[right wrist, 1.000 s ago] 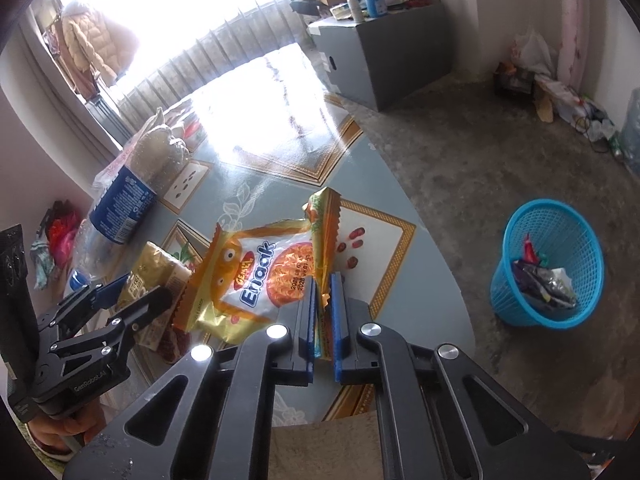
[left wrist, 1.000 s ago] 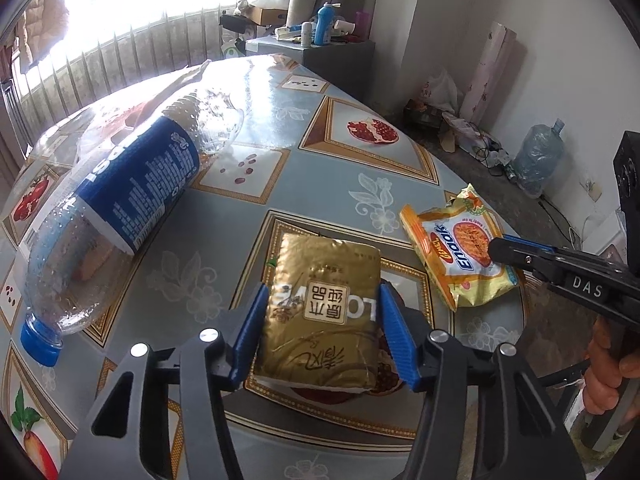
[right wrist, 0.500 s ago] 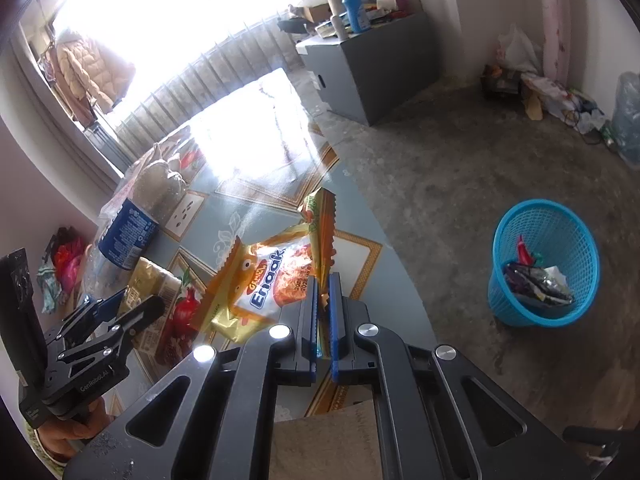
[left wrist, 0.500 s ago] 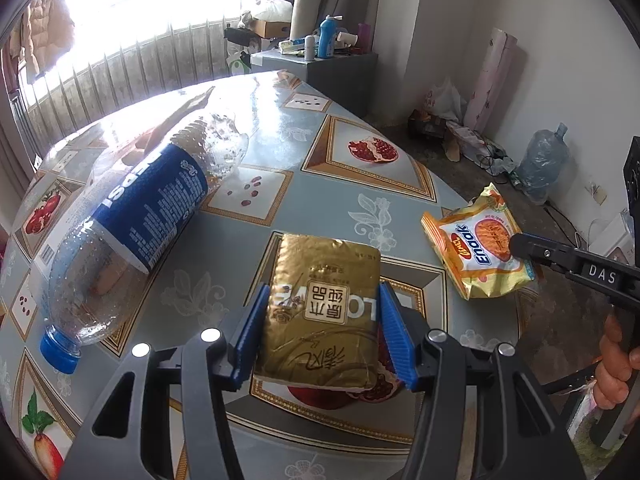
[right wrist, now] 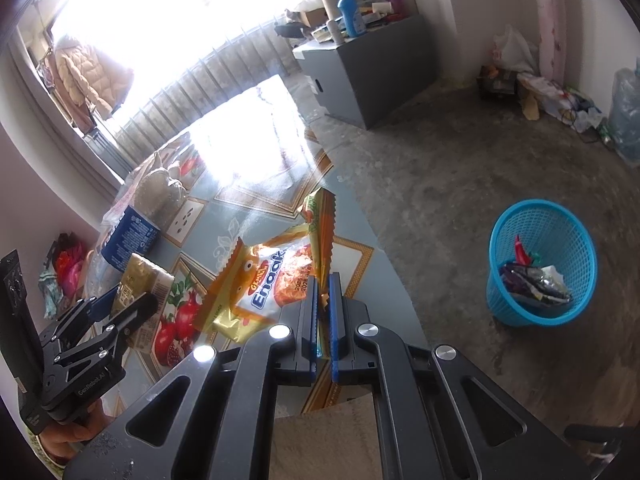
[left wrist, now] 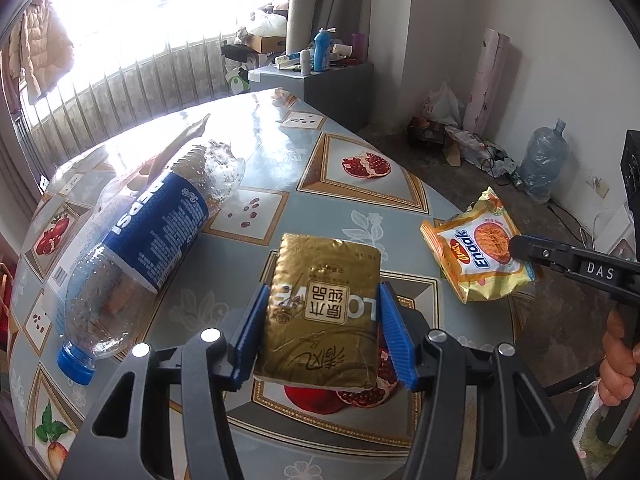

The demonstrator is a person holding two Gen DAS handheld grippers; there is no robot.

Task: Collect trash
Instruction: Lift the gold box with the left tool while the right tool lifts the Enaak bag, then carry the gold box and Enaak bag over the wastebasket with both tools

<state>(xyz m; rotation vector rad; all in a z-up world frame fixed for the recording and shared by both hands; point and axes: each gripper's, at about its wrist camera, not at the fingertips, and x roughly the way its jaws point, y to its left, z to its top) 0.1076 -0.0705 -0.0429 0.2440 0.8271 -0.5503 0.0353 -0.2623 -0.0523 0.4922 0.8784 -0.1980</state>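
Observation:
My left gripper (left wrist: 320, 334) is shut on a gold foil packet (left wrist: 322, 308) and holds it just above the patterned table (left wrist: 360, 200). My right gripper (right wrist: 325, 312) is shut on the edge of a yellow Enaak snack wrapper (right wrist: 268, 284), lifted off the table near its right edge; the wrapper also shows in the left wrist view (left wrist: 480, 254). A blue trash basket (right wrist: 540, 264) with several wrappers inside stands on the floor to the right. The left gripper also shows in the right wrist view (right wrist: 120, 304).
A large empty Pepsi bottle (left wrist: 140, 248) lies on the table left of the gold packet. A grey cabinet (right wrist: 368, 68) with bottles on top stands beyond the table. Bags and a water jug (left wrist: 544, 168) line the far wall.
My right gripper has lifted the snack wrapper up and away toward the table's right edge. My left gripper has risen a little with the gold packet still in it.

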